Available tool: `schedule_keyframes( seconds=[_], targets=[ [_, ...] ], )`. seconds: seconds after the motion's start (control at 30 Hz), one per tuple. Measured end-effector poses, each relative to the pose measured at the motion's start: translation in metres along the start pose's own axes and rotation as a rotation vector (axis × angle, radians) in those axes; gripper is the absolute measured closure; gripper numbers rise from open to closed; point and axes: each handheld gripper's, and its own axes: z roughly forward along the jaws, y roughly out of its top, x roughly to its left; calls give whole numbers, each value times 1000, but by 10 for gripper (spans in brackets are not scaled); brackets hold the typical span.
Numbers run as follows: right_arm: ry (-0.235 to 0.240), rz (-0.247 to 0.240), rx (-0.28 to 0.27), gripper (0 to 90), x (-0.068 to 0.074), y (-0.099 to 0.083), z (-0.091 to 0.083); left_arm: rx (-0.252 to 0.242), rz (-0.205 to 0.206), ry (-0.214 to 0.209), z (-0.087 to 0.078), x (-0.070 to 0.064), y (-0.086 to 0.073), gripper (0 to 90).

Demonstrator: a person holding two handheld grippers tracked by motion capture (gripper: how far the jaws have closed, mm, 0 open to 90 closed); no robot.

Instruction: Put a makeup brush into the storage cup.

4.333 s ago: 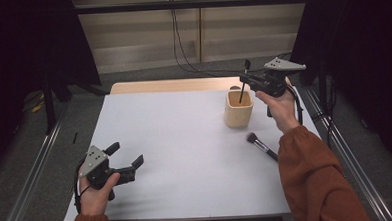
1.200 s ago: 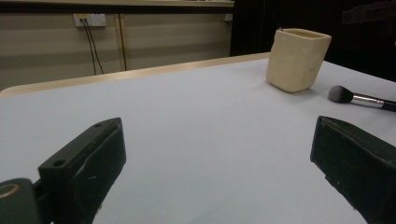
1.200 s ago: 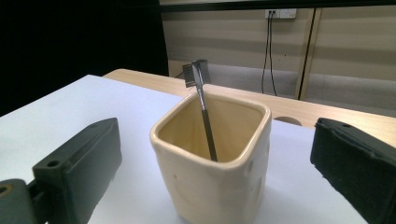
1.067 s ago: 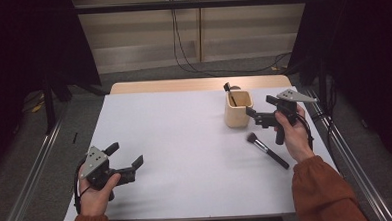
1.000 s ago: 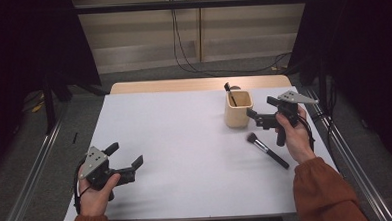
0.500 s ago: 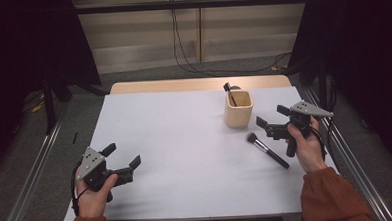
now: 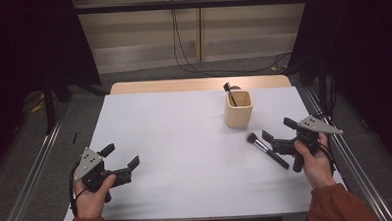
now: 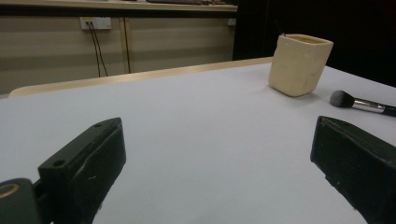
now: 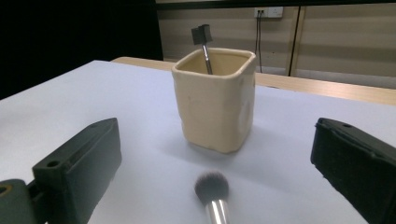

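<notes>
Right tool point(image 7: 279, 136): jaws wide apart, empty, held low over the bench point(image 7: 186, 156), just beside the handle end of the loose brush point(image 7: 267, 149). A few seconds ago this tool was up over the cup point(image 7: 238, 108) with a small brush in its jaws; that small brush point(image 7: 229, 93) now stands in the cup, head up, leaning on the far rim, and over the last second the tool has drawn back from the cup toward the person and dropped. In the right gripper view the loose brush point(image 9: 212, 193) lies between the jaws, bristle head toward the cup point(image 9: 215, 100), apart from it. Judgement: first brush is placed; the second pickup is lined up but not yet gripped. Left tool point(image 7: 120, 161): jaws wide, empty, well away from the cup at the near left of the bench, unchanged.
</notes>
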Motion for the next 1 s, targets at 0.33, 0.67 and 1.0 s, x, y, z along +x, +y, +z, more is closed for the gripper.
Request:
schedule_keyframes(
  seconds=[0.33,0.67,1.0],
  targets=[
    [-14,-4,7,14,2,-17,-25,-10,-2,10,-7,-1,0,34],
    [-37,-6,6,14,4,-33,-49,-5,11,5,-11,-5,-1,33],
    [-33,-19,34,12,6,-50,-66,6,22,-8,-12,-8,-2,33]
  ],
)
